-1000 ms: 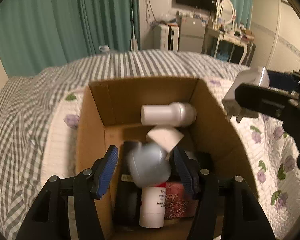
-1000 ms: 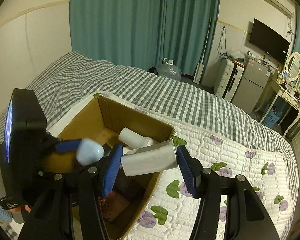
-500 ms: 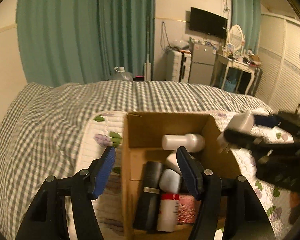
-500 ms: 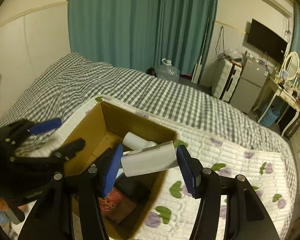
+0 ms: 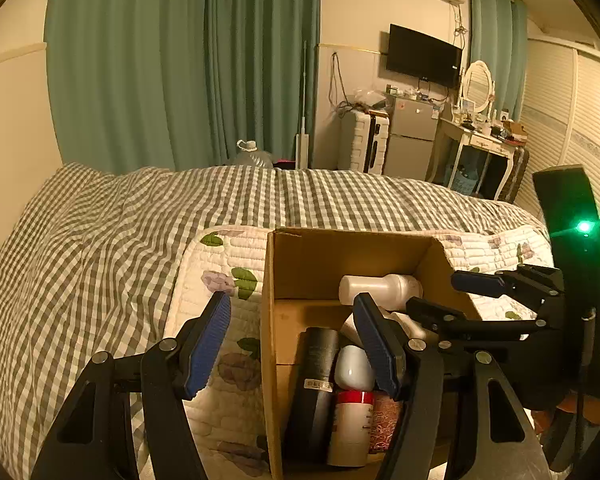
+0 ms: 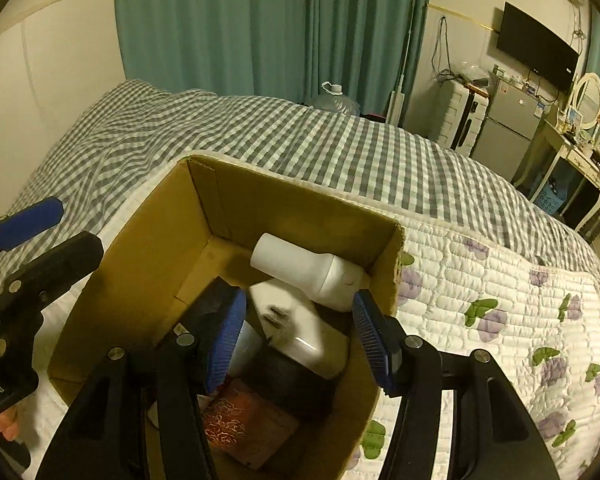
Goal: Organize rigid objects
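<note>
An open cardboard box [image 5: 269,280] [image 6: 140,264] stands on the bed. It holds a white bottle [image 5: 380,288] [image 6: 312,272], a black cylinder [image 5: 316,368], a red-banded white tube [image 5: 352,412] and a red patterned packet [image 6: 236,420]. My right gripper [image 6: 299,298] [image 5: 434,292] reaches into the box's right half. It is shut on a white plug adapter [image 6: 300,332], which sits tilted between the pads with its prongs blurred. My left gripper [image 5: 292,299] [image 6: 80,224] hangs open and empty above the box's left wall.
A white quilted mat with flower prints [image 6: 480,280] lies under the box, on a grey checked bedspread [image 5: 100,240]. Teal curtains, a water jug [image 5: 252,152], a small fridge [image 5: 412,136] and a dressing table [image 5: 480,140] stand beyond the bed.
My left gripper let a rounded grey-blue object fall into the box, then drew back up and to the left. My right gripper sank into the box with the adapter, which has tilted.
</note>
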`<state>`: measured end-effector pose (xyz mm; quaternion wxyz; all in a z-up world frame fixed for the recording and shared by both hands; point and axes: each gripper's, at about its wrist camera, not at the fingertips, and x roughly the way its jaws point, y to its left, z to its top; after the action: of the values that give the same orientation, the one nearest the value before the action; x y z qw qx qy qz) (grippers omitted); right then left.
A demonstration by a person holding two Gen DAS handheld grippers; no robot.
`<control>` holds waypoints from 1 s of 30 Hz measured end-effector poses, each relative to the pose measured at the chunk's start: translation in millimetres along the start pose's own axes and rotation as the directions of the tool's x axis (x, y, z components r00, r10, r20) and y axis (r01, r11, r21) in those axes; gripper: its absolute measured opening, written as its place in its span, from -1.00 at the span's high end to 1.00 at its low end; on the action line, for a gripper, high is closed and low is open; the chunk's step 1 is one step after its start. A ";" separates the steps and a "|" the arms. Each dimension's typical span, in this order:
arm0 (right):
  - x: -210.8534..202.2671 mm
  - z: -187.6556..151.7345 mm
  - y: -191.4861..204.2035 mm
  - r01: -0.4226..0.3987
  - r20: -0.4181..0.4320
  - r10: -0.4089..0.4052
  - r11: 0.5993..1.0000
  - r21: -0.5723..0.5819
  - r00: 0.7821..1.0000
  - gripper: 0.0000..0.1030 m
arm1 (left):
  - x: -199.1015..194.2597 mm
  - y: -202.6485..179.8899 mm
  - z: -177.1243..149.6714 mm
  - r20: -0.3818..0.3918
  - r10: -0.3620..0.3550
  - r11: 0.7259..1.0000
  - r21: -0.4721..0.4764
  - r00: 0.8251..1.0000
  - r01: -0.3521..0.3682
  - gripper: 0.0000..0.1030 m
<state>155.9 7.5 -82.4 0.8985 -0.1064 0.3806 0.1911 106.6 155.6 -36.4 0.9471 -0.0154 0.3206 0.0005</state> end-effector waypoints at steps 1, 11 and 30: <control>-2.0 -0.5 -0.2 0.005 0.001 -0.005 1.000 0.000 1.000 -0.09 | -0.7 -0.9 0.1 0.002 -0.001 1.000 0.002 1.000 0.001 -0.29; -54.8 -25.3 -19.2 0.046 0.068 -0.050 0.998 0.053 0.996 -0.30 | -23.3 -20.0 1.8 0.085 -0.035 0.998 0.046 0.996 0.031 -0.29; -224.6 -39.6 -15.0 0.210 0.412 -0.251 0.967 0.142 0.876 -0.88 | -156.0 -42.2 16.4 0.402 -0.036 0.997 0.074 0.915 0.006 -0.51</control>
<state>-6.3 -78.4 53.8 0.9801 -0.0648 0.1679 0.0835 -6.9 115.3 72.5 0.9927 0.0154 0.1182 -0.0180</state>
